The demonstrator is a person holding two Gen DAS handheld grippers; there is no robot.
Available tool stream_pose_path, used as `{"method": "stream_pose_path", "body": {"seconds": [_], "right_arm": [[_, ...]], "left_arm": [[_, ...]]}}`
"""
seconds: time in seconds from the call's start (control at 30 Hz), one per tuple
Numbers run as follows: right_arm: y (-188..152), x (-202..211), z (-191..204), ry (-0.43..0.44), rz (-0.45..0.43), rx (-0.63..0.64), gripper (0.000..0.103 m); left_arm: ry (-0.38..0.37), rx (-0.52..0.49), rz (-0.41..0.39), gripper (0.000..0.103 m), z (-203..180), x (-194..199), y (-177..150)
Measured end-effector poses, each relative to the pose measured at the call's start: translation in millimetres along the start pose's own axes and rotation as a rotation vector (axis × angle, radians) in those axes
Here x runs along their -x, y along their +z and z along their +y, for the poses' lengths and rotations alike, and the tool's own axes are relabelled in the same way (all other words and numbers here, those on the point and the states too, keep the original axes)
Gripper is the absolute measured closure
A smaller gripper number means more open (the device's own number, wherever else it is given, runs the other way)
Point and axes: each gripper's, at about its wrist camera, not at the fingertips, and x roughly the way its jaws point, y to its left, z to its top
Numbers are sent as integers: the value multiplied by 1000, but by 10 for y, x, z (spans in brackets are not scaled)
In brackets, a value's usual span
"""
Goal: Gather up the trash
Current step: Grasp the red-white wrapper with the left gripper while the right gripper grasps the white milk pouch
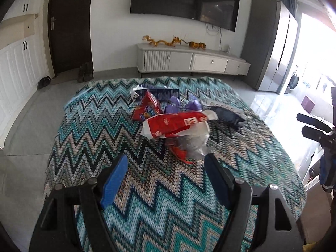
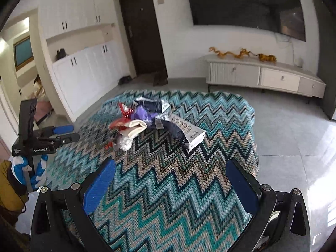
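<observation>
Trash: we find the heap of red, purple and clear crumpled wrappers (image 1: 176, 124) mid zigzag-knit teal cloth (image 1: 147, 189).
Grippers: left gripper (image 1: 166, 166) and right gripper (image 2: 170, 172) gaping, empty.
Risk: we expect slippery wrappers to scatter, or pads to snag cloth.

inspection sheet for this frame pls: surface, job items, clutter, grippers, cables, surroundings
Surface: zigzag cloth covers the table.
Job's things: trash pile mid-table: red wrappers, purple bits, clear plastic, white box.
Clutter: nothing seen.
Grippers: left gripper open, empty, short of the pile; right gripper open, empty.
Cables: wires hang below the TV.
Surroundings: TV cabinet, dark door, tiled floor.
</observation>
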Motion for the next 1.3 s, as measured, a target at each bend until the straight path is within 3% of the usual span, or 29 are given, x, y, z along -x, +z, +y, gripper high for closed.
{"method": "stream_pose_path", "body": {"seconds": [0.5,1.07,1.2,1.27,1.3], "right_arm": [[538,-1398,12,-4,192,191,0],[678,-2110,-171,-4,307,220,4],[666,-2220,-188,9,337,227,13],[644,-2259,-200,18,354,224,24],[629,-2267,-199,24,358,221,34]], "left_arm": [[-14,-212,79,29,8,-739,345],[-43,-332,116,29,-76,-1118,468],[-71,-344,145,37,-129,-1188,454],[-75,-345,154,44,-146,-1217,443],[-80,-339,159,50,-149,-1225,439]]}}
